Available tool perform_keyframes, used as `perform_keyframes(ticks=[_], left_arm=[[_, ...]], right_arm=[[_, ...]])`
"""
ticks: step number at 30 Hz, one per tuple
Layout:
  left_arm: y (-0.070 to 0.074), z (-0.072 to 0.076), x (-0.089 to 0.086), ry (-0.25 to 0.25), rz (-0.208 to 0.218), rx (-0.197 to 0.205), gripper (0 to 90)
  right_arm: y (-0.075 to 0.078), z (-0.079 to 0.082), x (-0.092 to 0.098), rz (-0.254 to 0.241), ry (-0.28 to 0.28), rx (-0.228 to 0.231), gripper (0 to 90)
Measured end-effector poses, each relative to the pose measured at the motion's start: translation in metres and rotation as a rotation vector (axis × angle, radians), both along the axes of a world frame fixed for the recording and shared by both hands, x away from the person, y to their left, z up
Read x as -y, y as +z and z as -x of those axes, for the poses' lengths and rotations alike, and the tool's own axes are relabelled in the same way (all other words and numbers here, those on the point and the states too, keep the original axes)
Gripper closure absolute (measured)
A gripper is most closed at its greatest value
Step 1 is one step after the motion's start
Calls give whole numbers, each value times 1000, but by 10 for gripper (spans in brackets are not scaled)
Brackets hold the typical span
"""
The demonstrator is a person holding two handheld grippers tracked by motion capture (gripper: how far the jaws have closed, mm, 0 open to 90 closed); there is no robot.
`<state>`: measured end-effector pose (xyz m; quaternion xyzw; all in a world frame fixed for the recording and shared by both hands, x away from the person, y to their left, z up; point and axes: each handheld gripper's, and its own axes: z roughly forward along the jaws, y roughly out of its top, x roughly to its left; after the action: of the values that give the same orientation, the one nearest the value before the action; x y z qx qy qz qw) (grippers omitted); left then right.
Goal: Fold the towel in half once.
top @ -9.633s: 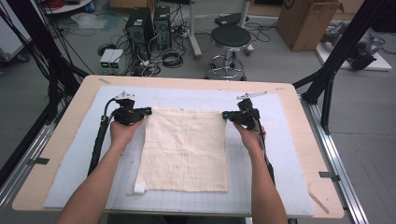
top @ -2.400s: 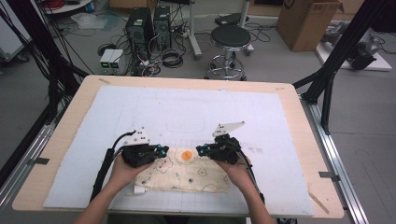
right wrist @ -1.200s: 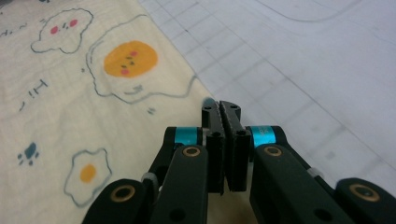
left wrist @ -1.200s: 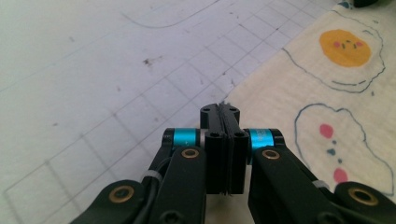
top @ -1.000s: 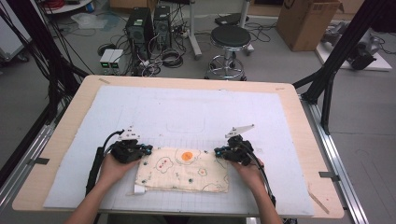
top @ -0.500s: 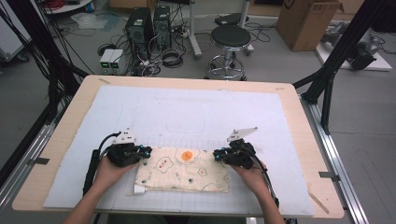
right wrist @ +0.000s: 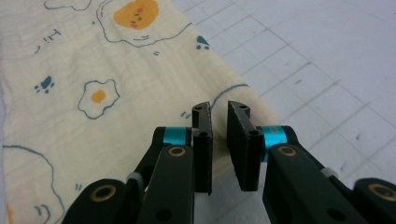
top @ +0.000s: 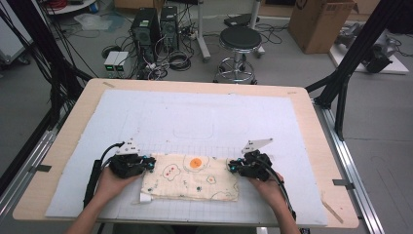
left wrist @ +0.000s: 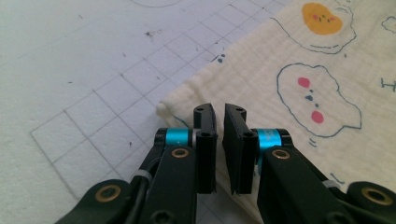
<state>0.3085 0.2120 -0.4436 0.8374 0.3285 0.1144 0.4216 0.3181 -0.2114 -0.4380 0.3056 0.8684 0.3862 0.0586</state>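
Note:
A cream cloth [top: 192, 178] printed with fried eggs and paw marks lies folded in a strip near the table's front edge. My left gripper [top: 148, 165] rests at its far left corner and my right gripper [top: 233, 167] at its far right corner. In the left gripper view the jaws of the left gripper [left wrist: 219, 109] have just been opening to a narrow gap, and the cloth [left wrist: 289, 60] lies under them, not pinched. In the right gripper view the right gripper [right wrist: 218, 107] has likewise just been opening, with the cloth's edge [right wrist: 93, 70] below and nothing between the pads.
A white gridded mat [top: 195, 112] covers the wooden table. A small white tag [top: 145, 197] sticks out at the cloth's near left corner. Black frame posts [top: 341, 83] stand at the right; a stool [top: 239, 41] and computer cases [top: 152, 22] sit on the floor beyond.
The cloth, once spread flat with its far corners held, now lies folded toward the front. Over the last second both grippers' jaws parted slightly and let the corners go; the hands barely moved.

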Motion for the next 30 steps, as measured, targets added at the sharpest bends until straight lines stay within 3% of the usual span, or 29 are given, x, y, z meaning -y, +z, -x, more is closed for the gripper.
perform_keyframes(ticks=[9,16,30], left_arm=[[0,0,-2,1,9,-5,820],[1,1,-4,-1,25,-4,749],[17,8,-14,19,158,19,548]], right_arm=[[0,3,3,-6,-15,6,778],[0,3,4,-30,-25,-6,737],[17,12,8,-147,-73,47,454]])
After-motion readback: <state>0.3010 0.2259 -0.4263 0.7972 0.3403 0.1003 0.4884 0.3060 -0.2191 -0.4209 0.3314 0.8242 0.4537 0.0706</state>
